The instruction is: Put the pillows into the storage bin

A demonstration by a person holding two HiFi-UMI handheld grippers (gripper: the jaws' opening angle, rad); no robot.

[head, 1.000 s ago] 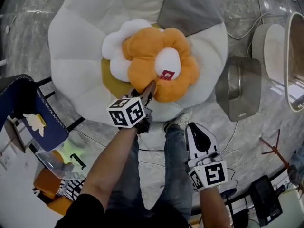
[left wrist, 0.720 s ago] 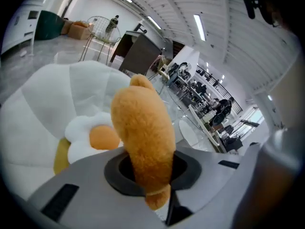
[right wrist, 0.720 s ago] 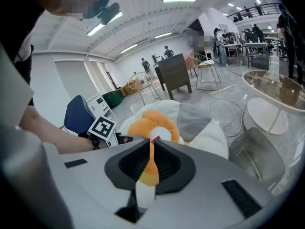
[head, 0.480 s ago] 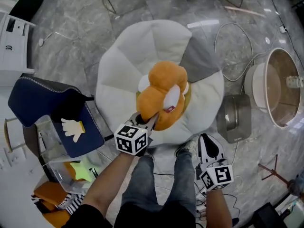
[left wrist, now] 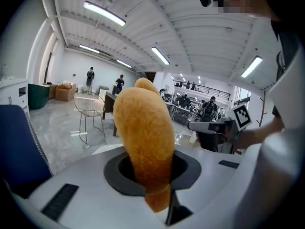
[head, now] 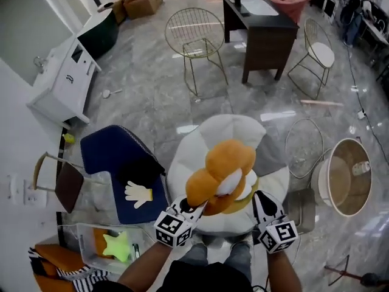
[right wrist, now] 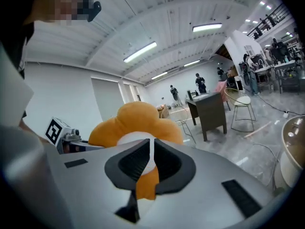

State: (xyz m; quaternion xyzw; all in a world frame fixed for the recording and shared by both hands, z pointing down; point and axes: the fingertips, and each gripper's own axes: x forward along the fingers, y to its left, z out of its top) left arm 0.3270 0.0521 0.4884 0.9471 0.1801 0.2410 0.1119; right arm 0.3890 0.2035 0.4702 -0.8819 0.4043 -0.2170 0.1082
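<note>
Head view: left gripper [head: 196, 209] fingers pinch the raised orange pillow [head: 226, 163], right gripper [head: 258, 194] fingers pressed together, empty; bin [head: 82, 236] not yet reached.

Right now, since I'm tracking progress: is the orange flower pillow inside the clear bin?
No, the left tool grips the orange flower pillow over the white cushion, away from the clear bin.

The orange pillow [head: 222, 163] is fuzzy plush cloth, the white cushion [head: 213, 132] soft and matt. The grey floor [head: 152, 102] gleams like polished stone; the wire chair [head: 193, 29] is golden metal.
</note>
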